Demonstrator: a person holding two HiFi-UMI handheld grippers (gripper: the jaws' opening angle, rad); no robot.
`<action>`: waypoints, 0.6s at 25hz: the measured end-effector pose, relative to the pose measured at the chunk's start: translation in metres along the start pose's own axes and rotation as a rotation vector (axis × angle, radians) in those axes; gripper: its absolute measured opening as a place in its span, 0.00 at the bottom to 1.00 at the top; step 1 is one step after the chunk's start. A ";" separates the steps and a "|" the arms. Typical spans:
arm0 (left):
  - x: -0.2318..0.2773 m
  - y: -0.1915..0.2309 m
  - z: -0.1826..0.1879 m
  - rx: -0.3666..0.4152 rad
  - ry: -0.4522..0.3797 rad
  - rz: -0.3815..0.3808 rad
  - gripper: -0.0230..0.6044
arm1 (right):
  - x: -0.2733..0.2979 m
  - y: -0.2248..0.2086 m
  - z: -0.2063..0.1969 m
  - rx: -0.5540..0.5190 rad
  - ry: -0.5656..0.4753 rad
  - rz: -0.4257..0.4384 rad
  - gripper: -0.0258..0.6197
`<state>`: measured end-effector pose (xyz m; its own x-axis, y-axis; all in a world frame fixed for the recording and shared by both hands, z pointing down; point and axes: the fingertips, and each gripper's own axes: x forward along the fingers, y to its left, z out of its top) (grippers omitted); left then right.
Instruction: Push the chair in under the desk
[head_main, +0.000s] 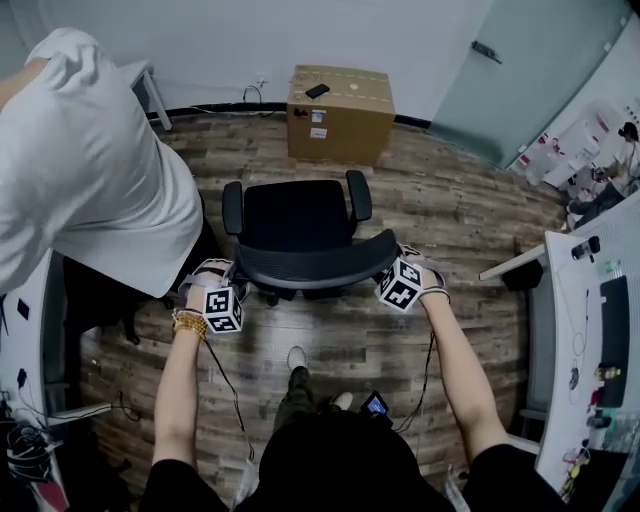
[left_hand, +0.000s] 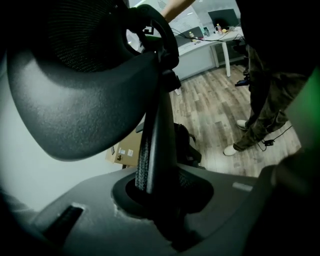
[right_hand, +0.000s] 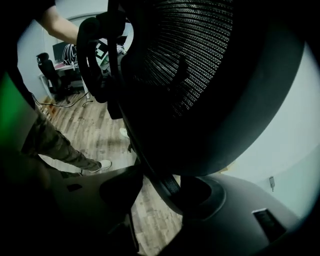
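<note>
Two hand-held claws meet the top rim of a black office chair (head_main: 298, 215) that stands on a brown wood-plank floor (head_main: 350, 345), seen from above. The chair's curved mesh backrest (head_main: 310, 266) is its part nearest the wearer, and its padded seat lies beyond the backrest, on the side of a brown cardboard box (head_main: 340, 118). The box stands against the far wall with a small black object (head_main: 317, 90) lying on its lid. The left claw (head_main: 222, 276) sits at the left end of the backrest; in the left gripper view the dark rim of the backrest runs down into the notch between the jaws and fills it, so this claw is pinching the rim. The right claw (head_main: 396, 262) sits at the right end of the backrest. In the right gripper view its jaws stand spread with the rim between them: the rim lies against one jaw, while a strip of floor shows between the rim and the other jaw. A white counter (head_main: 568, 420) runs along the right edge of the head view, well apart from the chair. A person in a white shirt (head_main: 90, 170) stands at the upper left, just beside the chair's left armrest (head_main: 232, 207).
</note>
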<state>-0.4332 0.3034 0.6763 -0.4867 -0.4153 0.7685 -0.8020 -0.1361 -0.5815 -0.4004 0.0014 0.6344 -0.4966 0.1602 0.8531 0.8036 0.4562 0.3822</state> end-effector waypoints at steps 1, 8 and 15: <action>-0.002 -0.005 0.006 -0.002 -0.012 0.004 0.18 | -0.003 0.002 -0.004 -0.004 0.000 0.001 0.41; -0.019 -0.037 0.041 -0.034 -0.056 0.021 0.17 | -0.025 0.019 -0.031 -0.031 -0.006 0.007 0.41; -0.032 -0.070 0.069 -0.042 -0.068 0.010 0.18 | -0.050 0.052 -0.061 -0.036 -0.016 0.001 0.41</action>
<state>-0.3374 0.2643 0.6741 -0.4715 -0.4766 0.7420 -0.8118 -0.0942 -0.5763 -0.3135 -0.0361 0.6332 -0.5004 0.1744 0.8480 0.8153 0.4246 0.3938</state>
